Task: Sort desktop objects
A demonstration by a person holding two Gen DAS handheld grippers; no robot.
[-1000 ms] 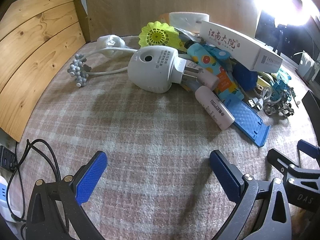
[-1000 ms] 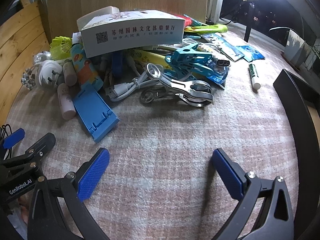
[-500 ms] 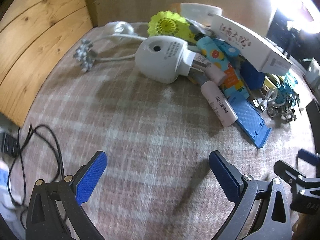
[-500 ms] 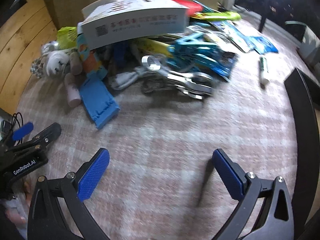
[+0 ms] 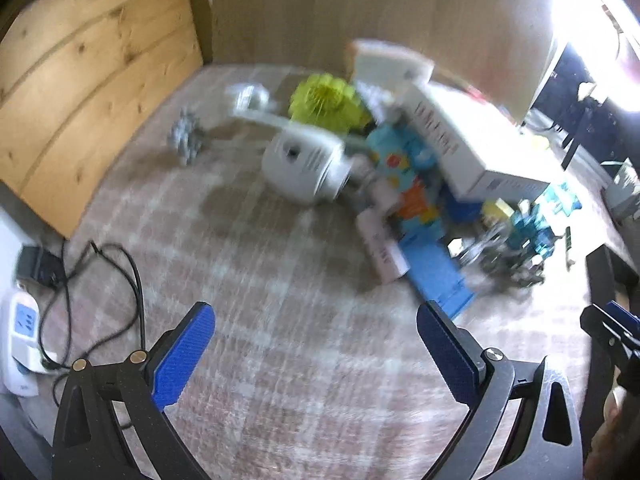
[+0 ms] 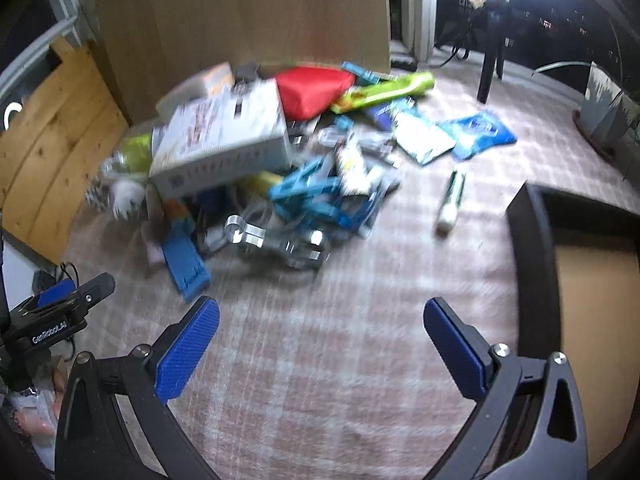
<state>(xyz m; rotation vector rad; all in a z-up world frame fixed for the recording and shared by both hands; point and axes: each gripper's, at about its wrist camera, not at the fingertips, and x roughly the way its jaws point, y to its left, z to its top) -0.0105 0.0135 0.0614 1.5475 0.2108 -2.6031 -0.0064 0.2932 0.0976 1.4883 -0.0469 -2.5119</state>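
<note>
Grippers (image 5: 314, 344) (image 6: 320, 340) pulled back from clutter pile (image 6: 256, 176), jaws wide, empty.

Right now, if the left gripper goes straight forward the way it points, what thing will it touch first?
Probably bare tablecloth first, since nothing lies between its open fingers. Further along that line, the left gripper would likely reach the white plug at the near edge of the pile, though blur leaves depth uncertain.

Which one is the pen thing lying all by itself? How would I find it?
Start at the big messy pile in the middle of the checked tablecloth, then look right, toward the black tray. Between them lies a slim marker, green with a white end. Nothing touches it, unlike everything heaped in the pile.
</note>
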